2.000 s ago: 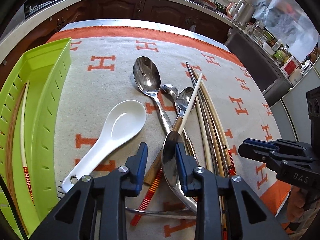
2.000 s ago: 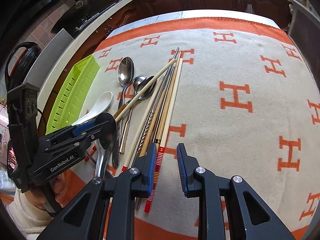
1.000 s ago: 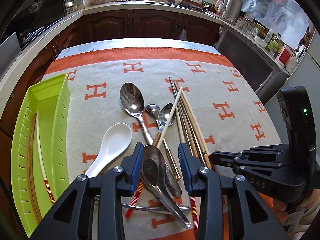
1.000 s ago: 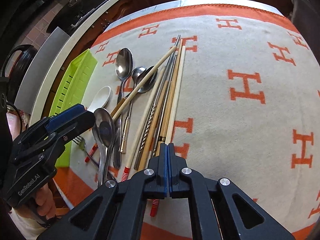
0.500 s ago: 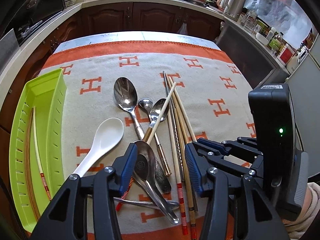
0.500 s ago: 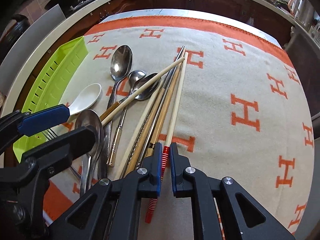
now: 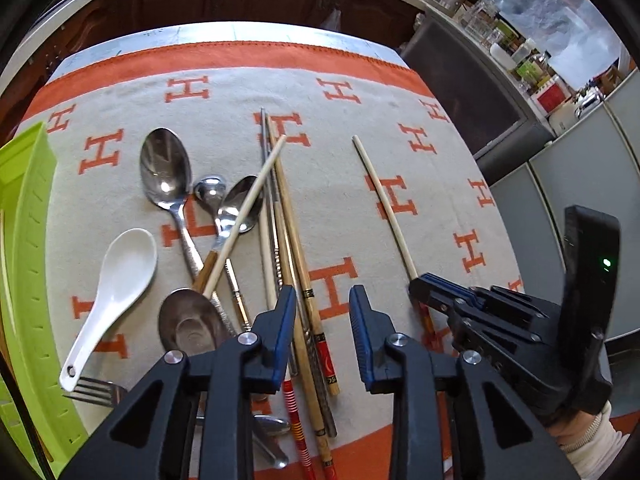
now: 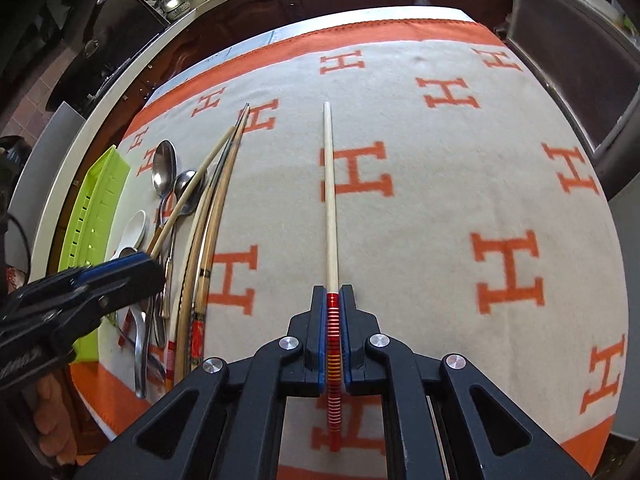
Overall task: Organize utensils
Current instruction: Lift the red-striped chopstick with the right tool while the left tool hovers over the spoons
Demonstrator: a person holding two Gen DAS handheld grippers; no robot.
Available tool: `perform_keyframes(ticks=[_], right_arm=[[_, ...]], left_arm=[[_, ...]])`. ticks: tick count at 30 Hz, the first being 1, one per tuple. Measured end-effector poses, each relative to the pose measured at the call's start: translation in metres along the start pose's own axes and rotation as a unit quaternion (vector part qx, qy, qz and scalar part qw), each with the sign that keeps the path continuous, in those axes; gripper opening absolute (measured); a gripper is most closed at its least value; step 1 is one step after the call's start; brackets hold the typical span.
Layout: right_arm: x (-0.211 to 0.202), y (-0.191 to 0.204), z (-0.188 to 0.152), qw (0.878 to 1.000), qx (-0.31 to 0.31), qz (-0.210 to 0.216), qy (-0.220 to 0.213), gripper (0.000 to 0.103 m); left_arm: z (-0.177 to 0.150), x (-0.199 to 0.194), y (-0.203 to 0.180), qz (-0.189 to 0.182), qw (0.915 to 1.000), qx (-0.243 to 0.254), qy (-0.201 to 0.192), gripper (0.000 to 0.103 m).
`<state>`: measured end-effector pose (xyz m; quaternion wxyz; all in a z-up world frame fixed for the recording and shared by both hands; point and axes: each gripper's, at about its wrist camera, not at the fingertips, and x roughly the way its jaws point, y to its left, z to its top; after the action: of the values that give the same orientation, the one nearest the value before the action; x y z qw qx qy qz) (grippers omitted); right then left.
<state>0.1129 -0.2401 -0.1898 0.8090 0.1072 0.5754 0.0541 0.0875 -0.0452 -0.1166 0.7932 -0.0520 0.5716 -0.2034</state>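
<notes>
Between the pads of the right tool (image 8: 332, 312) one pale chopstick (image 8: 329, 200) was clamped by its red-striped end, well apart from the pile. On the tabletop the other chopsticks (image 7: 286, 248), the metal spoons (image 7: 166, 172), the white spoon (image 7: 120, 280) and a fork (image 7: 94, 392) lay unsorted. The left tool (image 7: 322, 320), jaws apart, had just been closing on nothing. The green tray (image 7: 24, 240) seemed to hold few pieces; most work remained.

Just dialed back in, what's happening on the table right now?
The right gripper is shut on a pale chopstick by its red-striped end, away from the utensil pile. The left gripper has just been closing, nothing pinched, over the remaining chopsticks beside the spoons. The green tray sits at left.
</notes>
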Motion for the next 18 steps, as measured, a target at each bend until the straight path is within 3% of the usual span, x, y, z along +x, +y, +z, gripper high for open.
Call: perform_keyframes(ticks=[8, 18], right_arm=[[-0.016, -0.013, -0.031, 1.0, 0.013, 0.018, -0.005, 0.005], [-0.02, -0.022, -0.037, 0.999, 0.025, 0.036, -0.007, 0.005]], left_arm=[[-0.006, 0.028, -0.015, 0.01, 0.9994, 0.017, 0.028, 0.025], [-0.001, 0.032, -0.022, 0.046, 0.9985, 0.025, 0.017, 0.025]])
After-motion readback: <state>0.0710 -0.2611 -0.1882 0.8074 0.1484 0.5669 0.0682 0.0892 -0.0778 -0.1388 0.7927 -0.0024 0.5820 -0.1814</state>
